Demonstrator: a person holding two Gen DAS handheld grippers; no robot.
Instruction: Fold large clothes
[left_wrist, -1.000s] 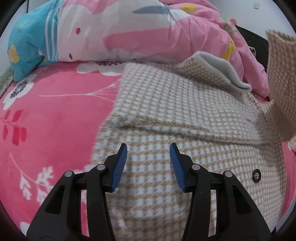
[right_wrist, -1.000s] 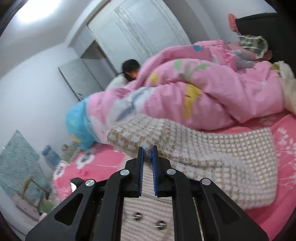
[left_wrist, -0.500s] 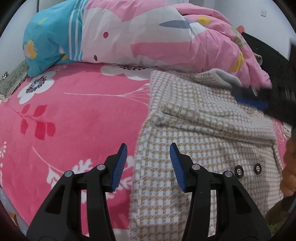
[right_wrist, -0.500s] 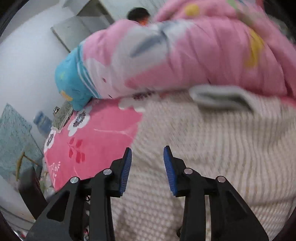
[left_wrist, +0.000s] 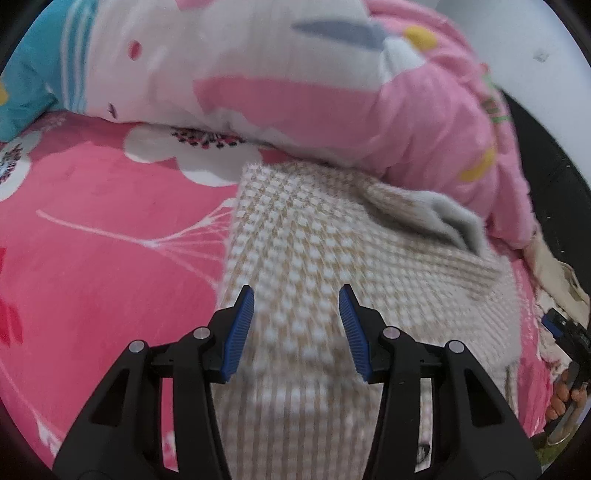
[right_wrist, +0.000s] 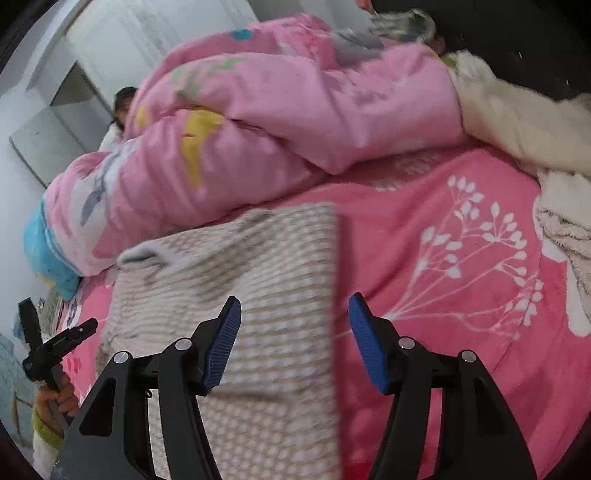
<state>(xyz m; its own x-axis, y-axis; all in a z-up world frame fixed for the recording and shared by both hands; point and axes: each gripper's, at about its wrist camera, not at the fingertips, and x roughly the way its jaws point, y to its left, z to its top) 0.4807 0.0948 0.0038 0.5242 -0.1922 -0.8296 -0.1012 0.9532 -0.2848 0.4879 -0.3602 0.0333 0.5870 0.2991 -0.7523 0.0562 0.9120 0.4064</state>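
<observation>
A beige-and-white houndstooth coat (left_wrist: 332, 258) lies folded on the pink bedspread, its grey lining (left_wrist: 454, 218) turned up at the far right corner. My left gripper (left_wrist: 296, 325) is open and empty, hovering over the coat's left part. In the right wrist view the coat (right_wrist: 266, 295) lies flat with a straight right edge. My right gripper (right_wrist: 293, 339) is open and empty above that edge. The left gripper (right_wrist: 59, 347) shows at the far left of the right wrist view, and the right gripper's tip (left_wrist: 561, 328) at the right edge of the left wrist view.
A bunched pink quilt (left_wrist: 295, 74) with a blue end lies along the far side of the bed (right_wrist: 461, 258). A cream fluffy blanket (right_wrist: 517, 122) sits at the far right. A person's head (right_wrist: 123, 103) shows behind the quilt.
The right gripper let go of the coat and opened wide, then drew back to the coat's right edge. The left gripper moved forward and right over the coat.
</observation>
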